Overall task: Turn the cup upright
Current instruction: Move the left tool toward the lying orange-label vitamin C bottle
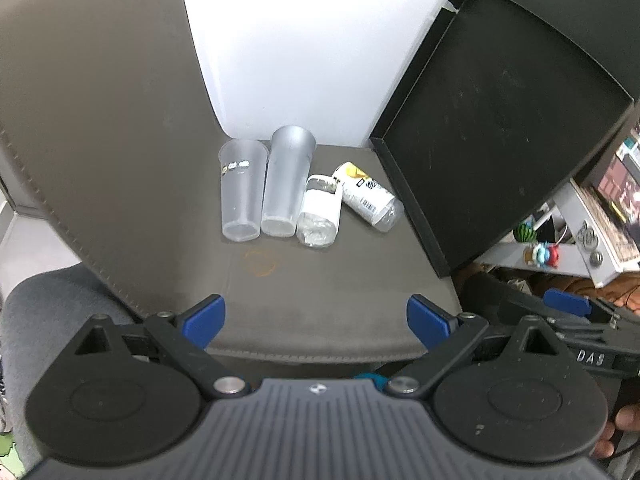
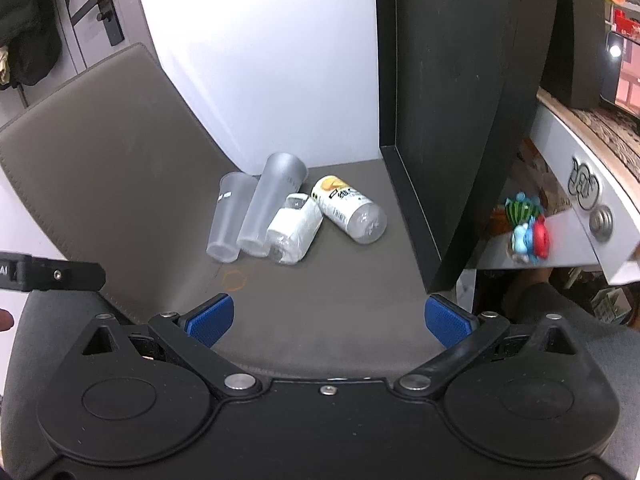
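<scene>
Two translucent plastic cups lie on their sides side by side on a grey mat (image 1: 320, 300), bases toward me: a clear printed cup (image 1: 241, 190) on the left and a frosted cup (image 1: 286, 186) right of it. They also show in the right wrist view, the clear cup (image 2: 228, 220) and the frosted cup (image 2: 272, 204). My left gripper (image 1: 316, 320) is open and empty, well short of the cups. My right gripper (image 2: 330, 318) is open and empty, also short of them.
Two plastic bottles lie beside the cups: a white-labelled one (image 1: 320, 212) against the frosted cup and a yellow-capped one (image 1: 366, 196) to its right. A black tray (image 1: 500, 120) leans upright on the right. A grey mat panel (image 1: 100, 140) rises on the left. Shelf clutter (image 2: 528, 232) stands at far right.
</scene>
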A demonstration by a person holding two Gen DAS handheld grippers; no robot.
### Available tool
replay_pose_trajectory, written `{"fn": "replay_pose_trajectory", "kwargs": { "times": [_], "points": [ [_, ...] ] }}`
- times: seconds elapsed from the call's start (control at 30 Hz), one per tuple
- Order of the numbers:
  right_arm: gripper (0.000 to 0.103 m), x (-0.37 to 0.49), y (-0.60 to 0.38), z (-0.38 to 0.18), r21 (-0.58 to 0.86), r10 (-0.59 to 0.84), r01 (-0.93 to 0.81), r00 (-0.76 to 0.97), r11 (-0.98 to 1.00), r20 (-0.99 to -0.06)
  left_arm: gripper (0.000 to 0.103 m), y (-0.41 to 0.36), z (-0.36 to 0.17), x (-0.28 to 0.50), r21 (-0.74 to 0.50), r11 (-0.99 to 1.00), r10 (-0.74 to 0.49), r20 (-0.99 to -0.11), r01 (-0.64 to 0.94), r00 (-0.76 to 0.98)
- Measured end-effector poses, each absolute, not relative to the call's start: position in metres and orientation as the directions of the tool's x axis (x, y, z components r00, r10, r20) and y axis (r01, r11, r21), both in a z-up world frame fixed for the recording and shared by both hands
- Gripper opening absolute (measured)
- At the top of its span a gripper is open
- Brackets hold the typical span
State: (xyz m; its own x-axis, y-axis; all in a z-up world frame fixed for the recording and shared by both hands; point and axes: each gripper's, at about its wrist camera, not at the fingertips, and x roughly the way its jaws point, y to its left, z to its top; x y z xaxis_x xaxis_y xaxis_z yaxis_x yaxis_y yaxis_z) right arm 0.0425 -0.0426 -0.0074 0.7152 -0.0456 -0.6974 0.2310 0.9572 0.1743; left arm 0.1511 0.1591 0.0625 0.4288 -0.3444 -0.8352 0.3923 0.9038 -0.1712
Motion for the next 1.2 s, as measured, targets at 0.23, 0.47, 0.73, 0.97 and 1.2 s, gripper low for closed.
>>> {"fn": "replay_pose_trajectory", "kwargs": {
  "times": [0.23, 0.47, 0.73, 0.97, 1.2],
  "points": [
    [0.101, 0.053, -0.054, -0.003, 0.177, -0.092, 0.262, 0.765, 0.949, -0.638, 0.096, 0.138, 0.055, 0.175, -0.197, 0.899, -0.364, -0.833, 0.391, 0.417],
    [0.099, 0.072, -0.068, -0.009, 0.193, -0.111, 0.288, 0.777, 0.938, -0.619, 0.095, 0.121, 0.037, 0.207, -0.224, 0.898, -0.373, -0.843, 0.378, 0.388],
    [0.098, 0.083, -0.085, -0.022, 0.250, -0.129, 0.346, 0.781, 0.904, -0.611, 0.094, 0.096, 0.018, 0.230, -0.230, 0.890, -0.375, -0.861, 0.393, 0.344],
    [0.096, 0.089, -0.093, -0.031, 0.272, -0.147, 0.377, 0.783, 0.886, -0.605, 0.094, 0.077, 0.002, 0.252, -0.248, 0.886, -0.384, -0.866, 0.391, 0.321],
    [0.093, 0.099, -0.098, -0.040, 0.283, -0.162, 0.395, 0.786, 0.874, -0.596, 0.094, 0.062, -0.012, 0.274, -0.270, 0.881, -0.395, -0.872, 0.388, 0.289]
  ]
}}
